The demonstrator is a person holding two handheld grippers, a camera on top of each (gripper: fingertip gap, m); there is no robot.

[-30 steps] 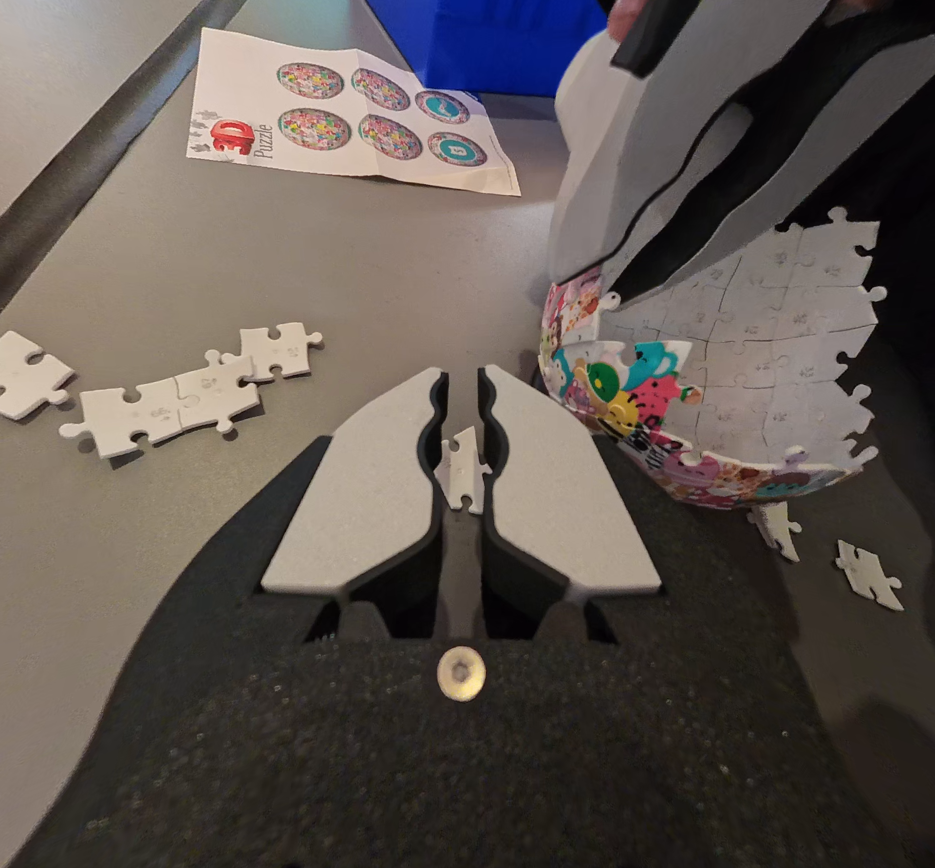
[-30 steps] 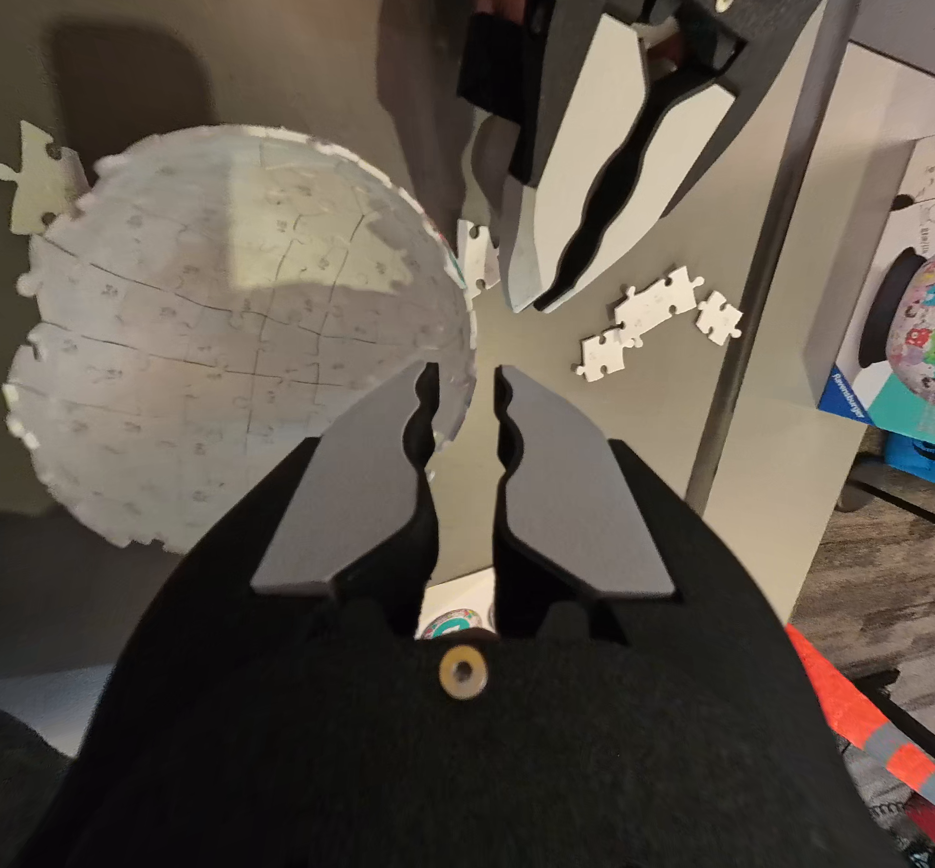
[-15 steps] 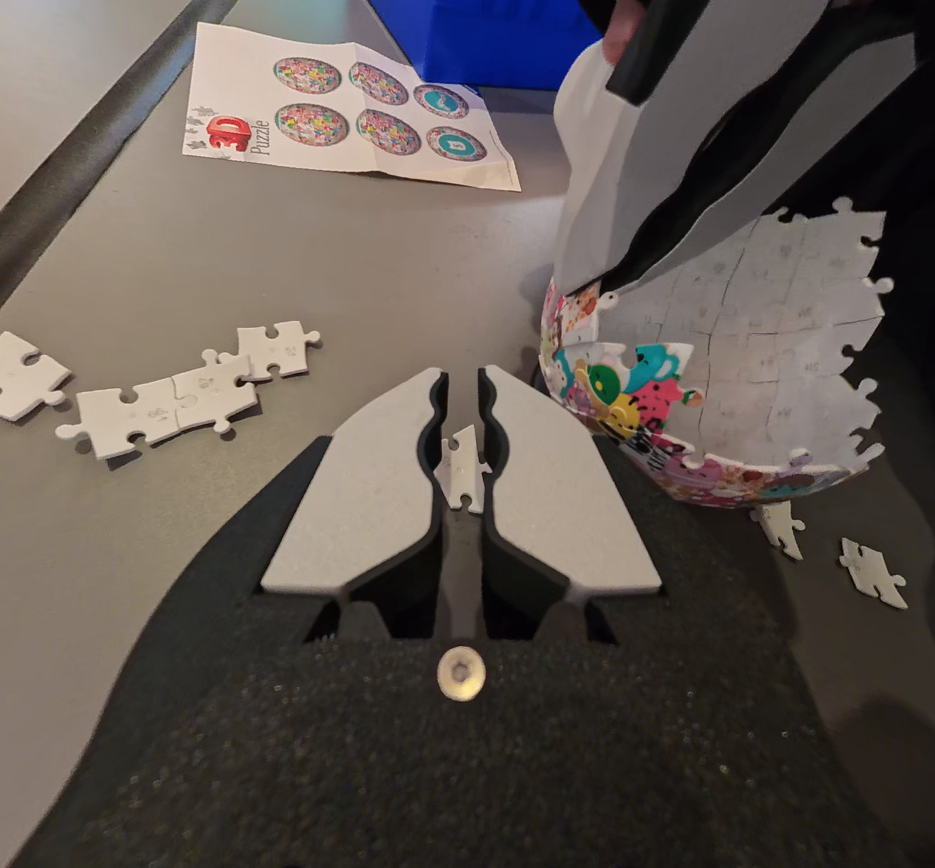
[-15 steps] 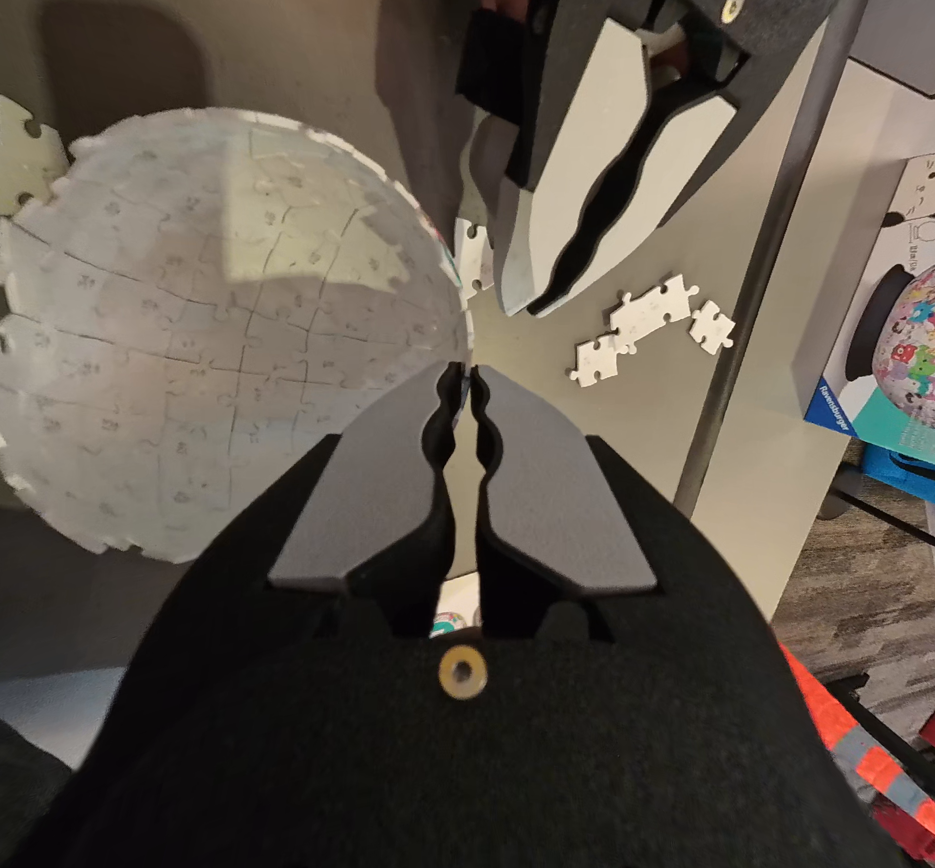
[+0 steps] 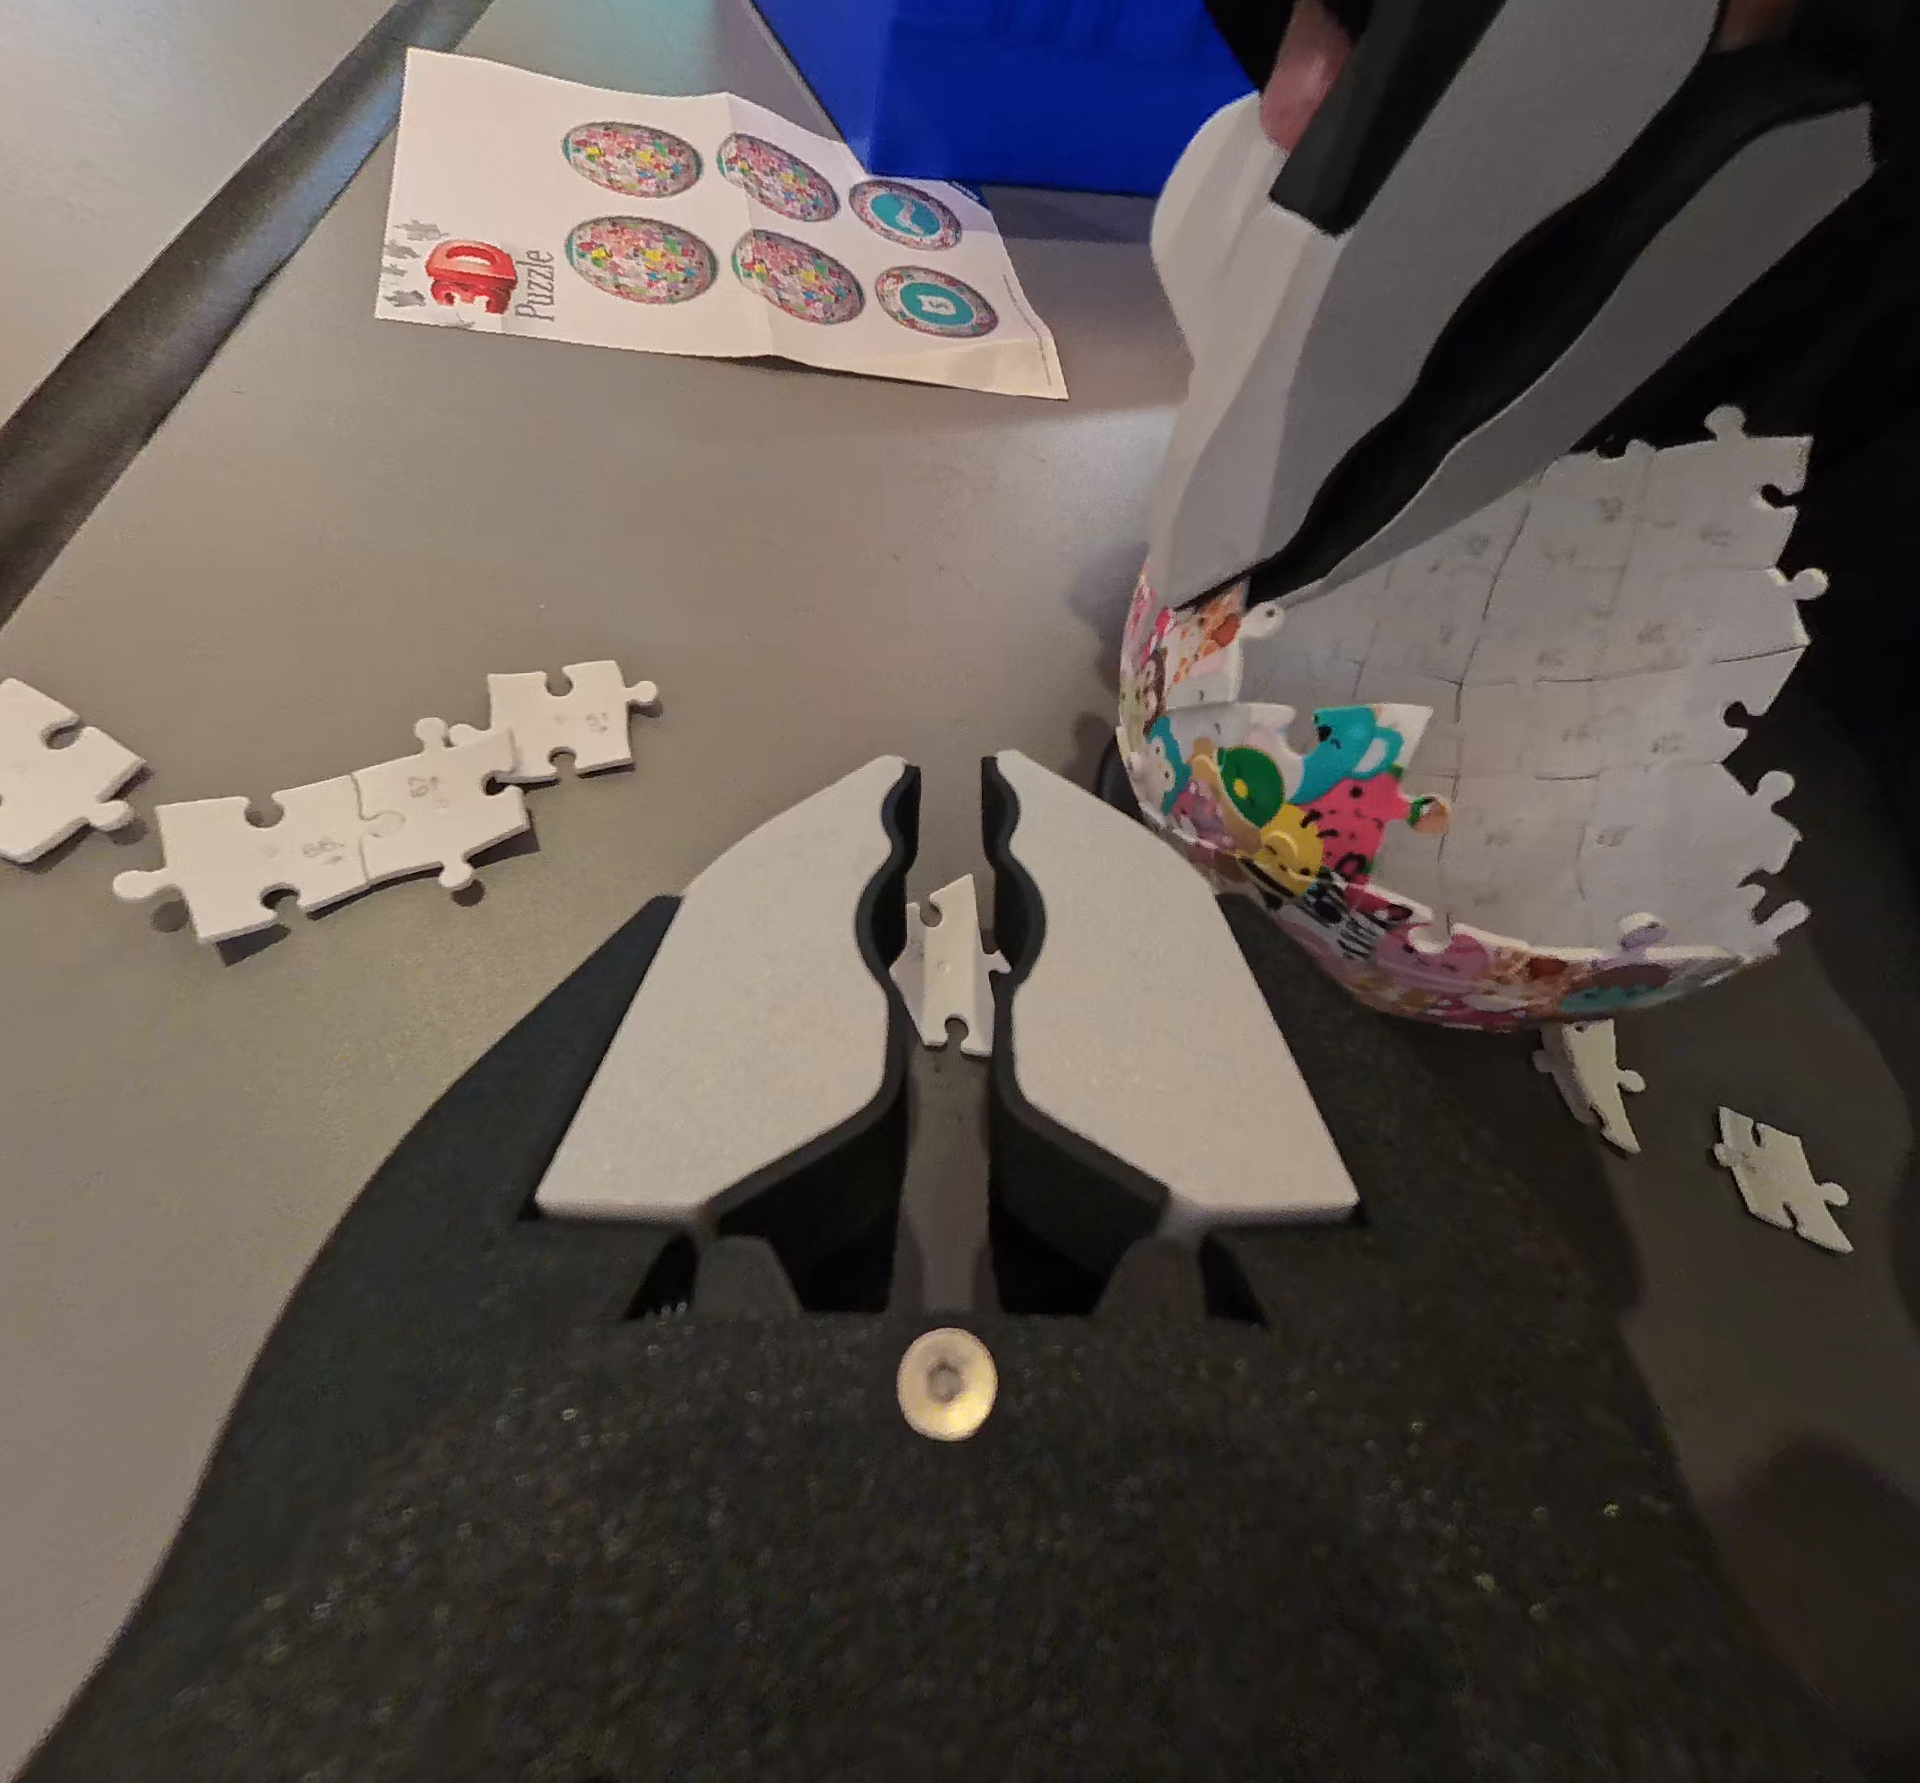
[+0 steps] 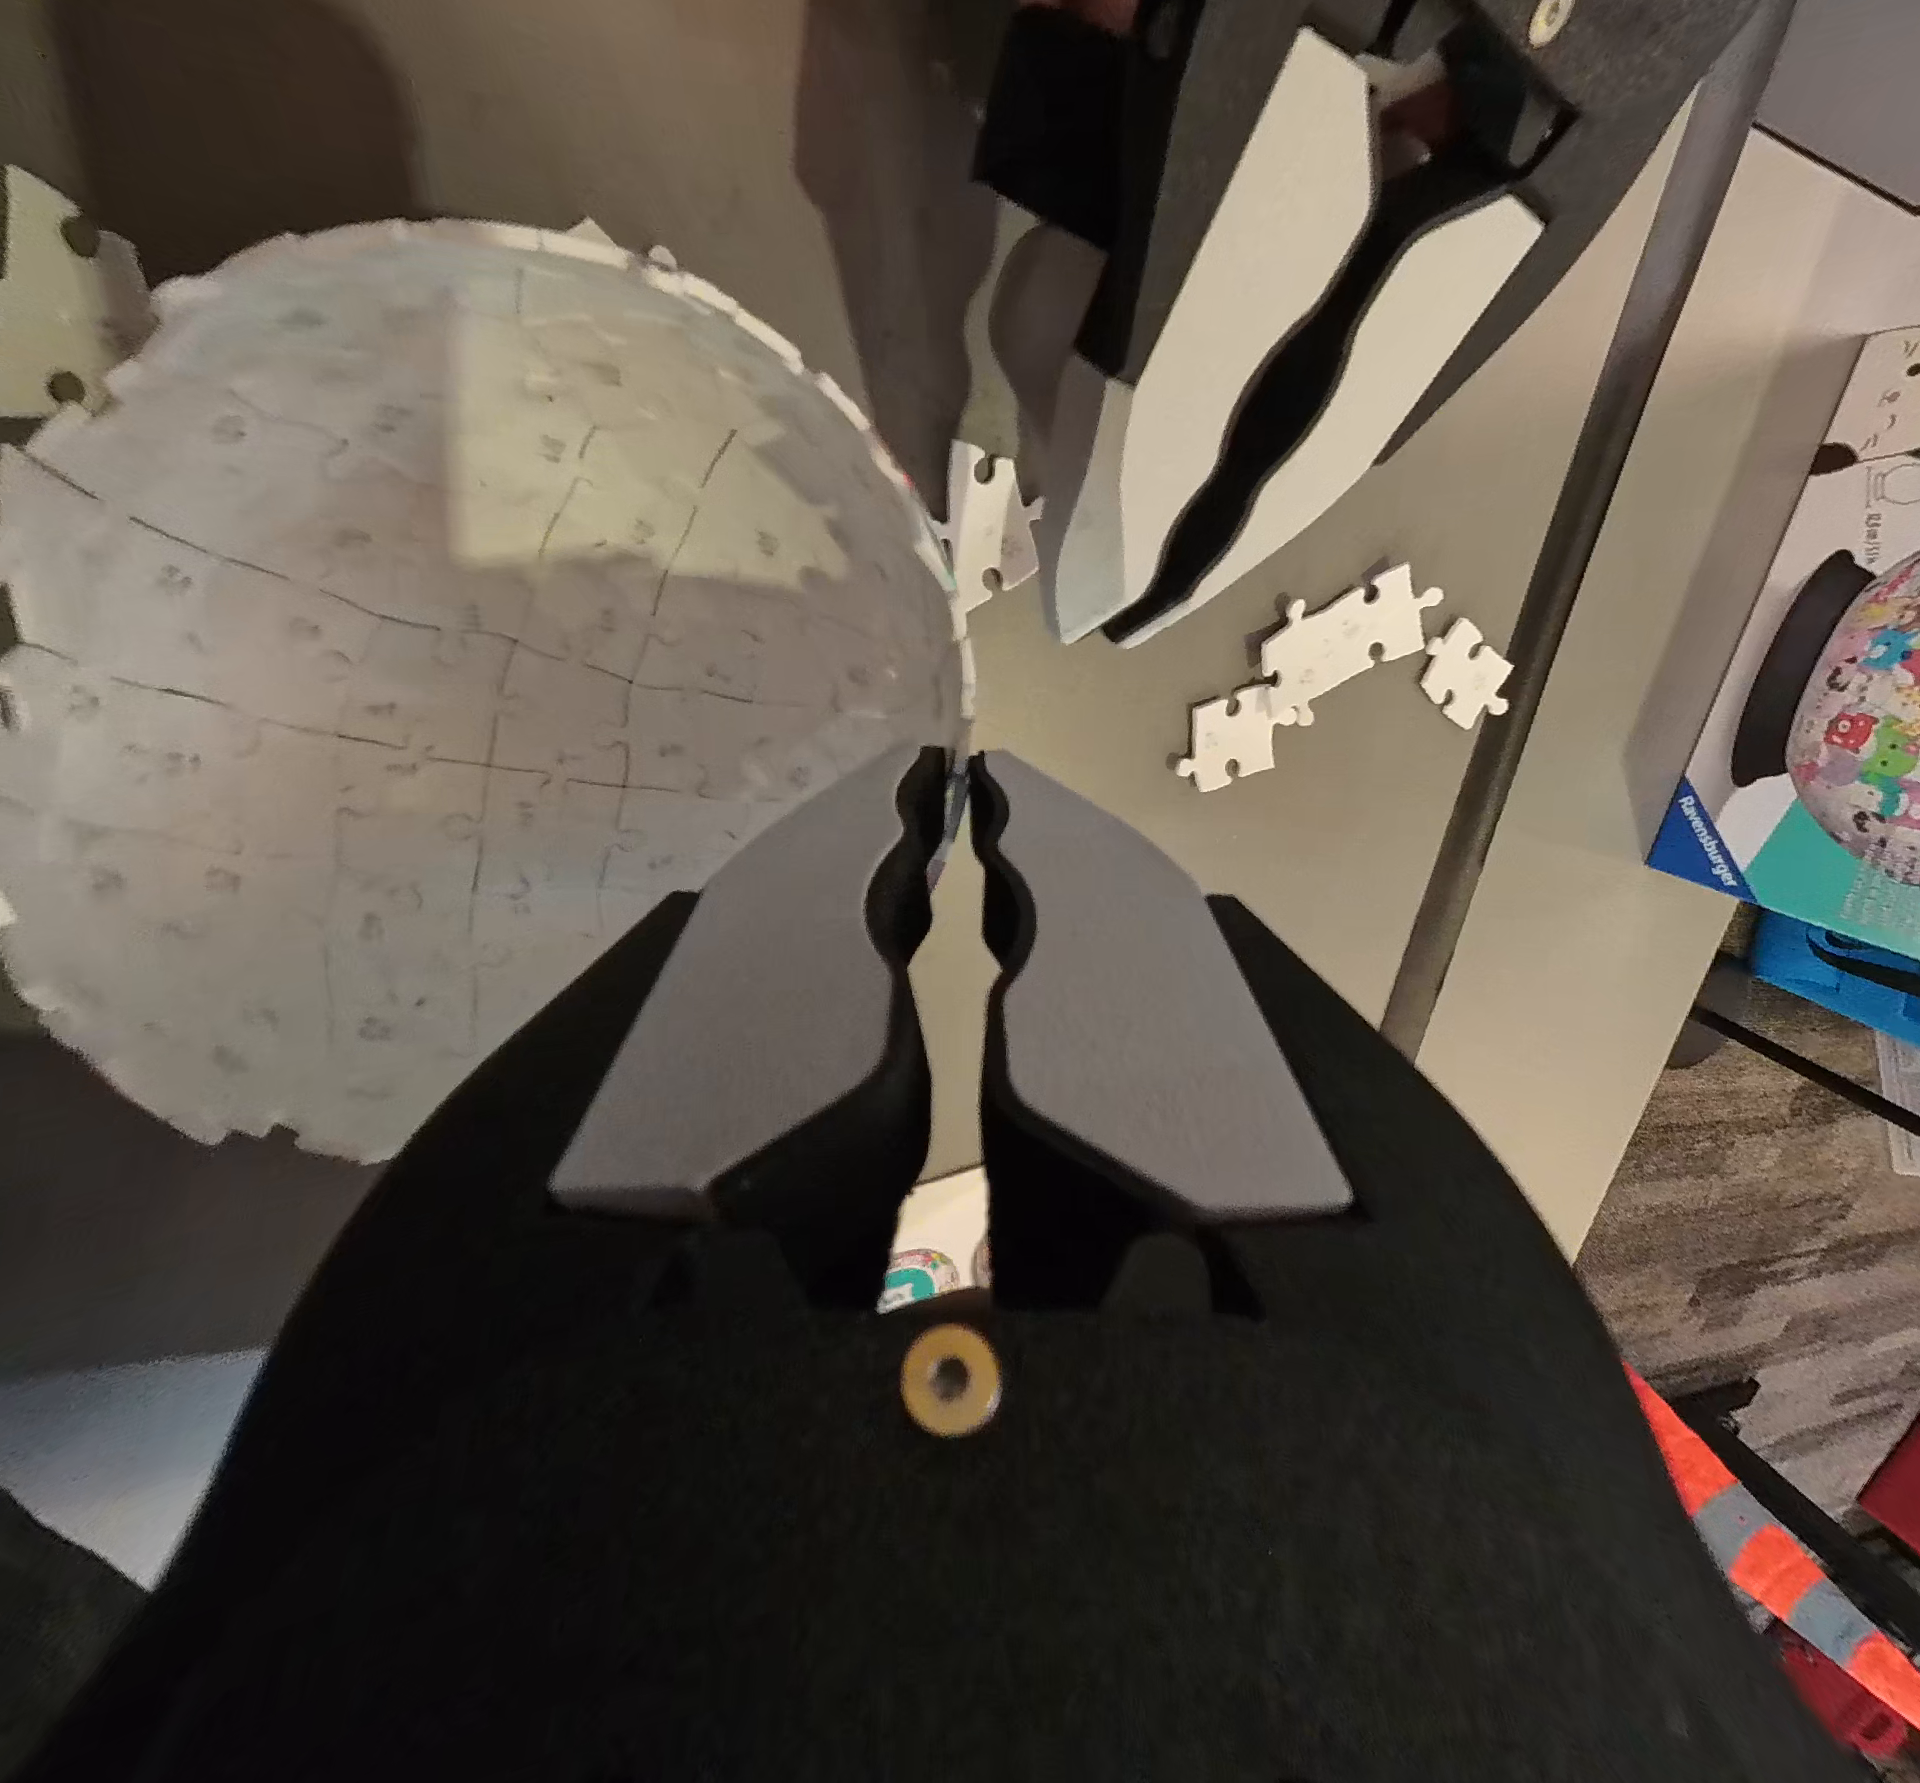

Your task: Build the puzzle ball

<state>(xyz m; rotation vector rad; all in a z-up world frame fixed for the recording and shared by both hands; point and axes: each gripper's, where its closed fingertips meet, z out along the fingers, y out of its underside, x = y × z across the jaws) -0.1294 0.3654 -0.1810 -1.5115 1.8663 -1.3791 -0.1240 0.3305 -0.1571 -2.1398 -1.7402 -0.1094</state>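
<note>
The right gripper (image 6: 954, 765) pinches the rim of the half-built puzzle ball (image 5: 1538, 725), its open hollow facing right; the left gripper (image 5: 951, 777) clamps a loose piece (image 5: 948, 975) lying lengthwise between its fingers.

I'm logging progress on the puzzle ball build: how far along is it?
Roughly half done: the partial shell stands as an open bowl with a jagged, unfinished rim. In hand: the right gripper has its jaws closed on the shell's edge, while the left gripper holds a single piece. Left: a joined strip and other loose pieces wait on the table.
</note>
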